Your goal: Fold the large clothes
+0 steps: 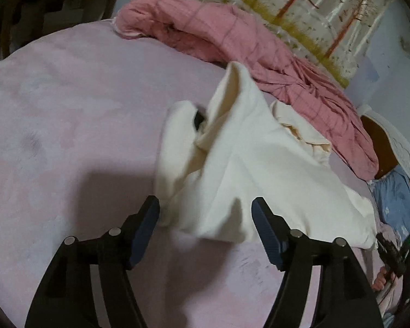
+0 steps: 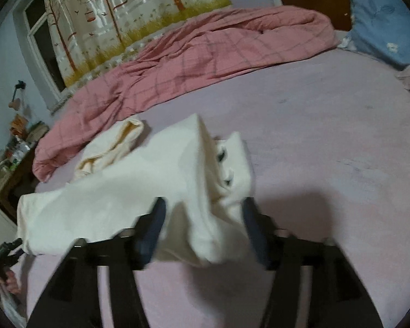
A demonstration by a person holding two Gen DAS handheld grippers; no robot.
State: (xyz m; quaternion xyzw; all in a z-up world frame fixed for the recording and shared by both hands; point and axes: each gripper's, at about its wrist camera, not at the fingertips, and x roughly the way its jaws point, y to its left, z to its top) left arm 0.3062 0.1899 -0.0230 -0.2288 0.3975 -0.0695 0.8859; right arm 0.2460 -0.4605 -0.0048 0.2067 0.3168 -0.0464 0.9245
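Note:
A cream-white garment (image 1: 248, 169) lies crumpled and partly folded on the lilac bed sheet (image 1: 68, 125). A dark print shows in one of its folds. My left gripper (image 1: 205, 205) is open, its fingers on either side of the garment's near edge, holding nothing. In the right wrist view the same garment (image 2: 139, 186) lies ahead with a raised fold. My right gripper (image 2: 203, 209) is open, with a bunched part of the cloth between its spread fingers. That view is blurred by motion.
A pink checked quilt (image 1: 232, 41) (image 2: 194, 54) lies bunched along the far side of the bed. A blue pillow (image 2: 382, 19) (image 1: 399, 205) sits at the headboard. A printed tree curtain (image 2: 128, 8) hangs behind. A cluttered side table (image 2: 16, 147) stands at the left.

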